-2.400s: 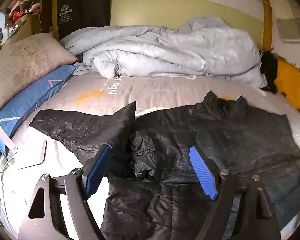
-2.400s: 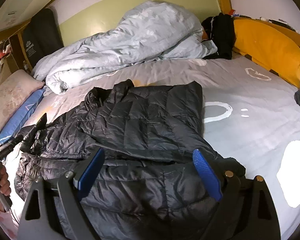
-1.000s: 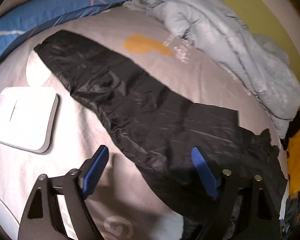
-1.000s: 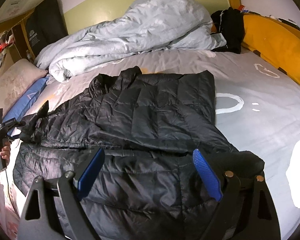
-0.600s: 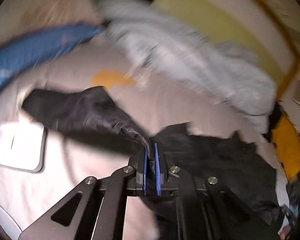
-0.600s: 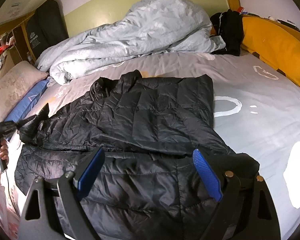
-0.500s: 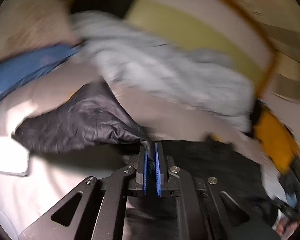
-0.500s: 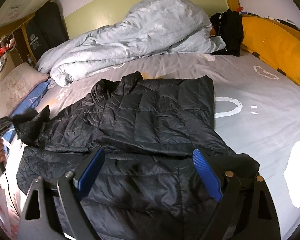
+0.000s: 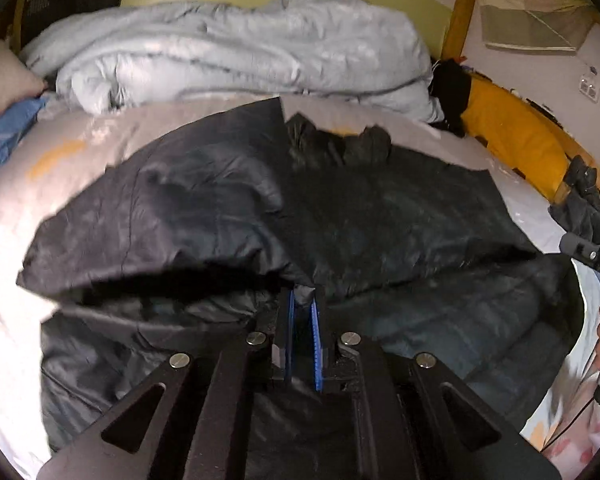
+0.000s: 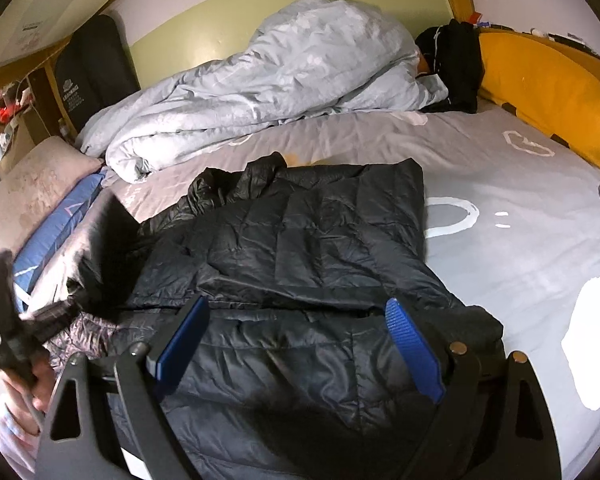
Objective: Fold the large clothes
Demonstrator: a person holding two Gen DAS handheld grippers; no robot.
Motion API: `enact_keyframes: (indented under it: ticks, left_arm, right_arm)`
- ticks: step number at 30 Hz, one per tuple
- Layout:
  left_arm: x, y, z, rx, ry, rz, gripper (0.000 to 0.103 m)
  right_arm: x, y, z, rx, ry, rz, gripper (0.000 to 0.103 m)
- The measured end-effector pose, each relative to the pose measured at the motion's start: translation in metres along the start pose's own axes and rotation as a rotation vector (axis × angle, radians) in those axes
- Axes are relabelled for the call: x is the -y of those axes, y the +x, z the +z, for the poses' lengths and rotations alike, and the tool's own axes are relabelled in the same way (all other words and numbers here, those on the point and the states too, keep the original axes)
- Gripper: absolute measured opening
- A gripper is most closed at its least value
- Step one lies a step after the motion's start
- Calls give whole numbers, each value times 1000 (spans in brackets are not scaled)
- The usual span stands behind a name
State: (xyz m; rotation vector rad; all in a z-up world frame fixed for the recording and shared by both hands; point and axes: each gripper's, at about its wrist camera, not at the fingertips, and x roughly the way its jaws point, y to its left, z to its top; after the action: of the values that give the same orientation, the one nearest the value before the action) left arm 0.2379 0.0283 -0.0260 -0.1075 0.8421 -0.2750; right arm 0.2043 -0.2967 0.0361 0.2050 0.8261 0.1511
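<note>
The black jacket (image 10: 300,248) lies spread across the grey bed (image 10: 520,200), nearer its left edge. The left gripper (image 9: 302,304) is clamped on the jacket's sleeve (image 9: 172,216), lifted over the body. The right gripper (image 10: 300,344) hovers wide open above the jacket's hem, holding nothing.

Quilted black jacket (image 10: 312,248) of faintly glossy cloth lies on matt grey bedsheet (image 10: 500,168).

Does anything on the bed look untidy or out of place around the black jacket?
Yes. The pale blue duvet lies crumpled in a heap at the far side of the bed, not spread out. The jacket is only half folded: the left tongs hold one sleeve lifted over its body.
</note>
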Motion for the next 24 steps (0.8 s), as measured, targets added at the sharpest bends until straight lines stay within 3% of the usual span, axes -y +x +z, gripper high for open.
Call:
enact_keyframes:
  ticks: [2,6,14,16,17,24]
  left_arm:
    - [-3,-3,-3,0,-16,-2,10]
    - [-2,-26,-5,42,-22,-5,45]
    - [-9,-75,-5,179,-20,49,62]
    - [-15,-82,0,209,-21,75,75]
    - [-20,-85,2,221,-29,86,76]
    - [-91,-86,20,220,-200,158,82]
  right_arm:
    - [-1,0,0,0,-2,-1,89]
    - [-4,0,-1,-4,-12,2,89]
    - [-7,3,-4,-14,-19,-5,89]
    - [-8,3,-4,-15,-22,-8,89]
    - [-8,4,-5,-16,-24,-9,89]
    - [-9,7,-7,-28,-28,-17,89]
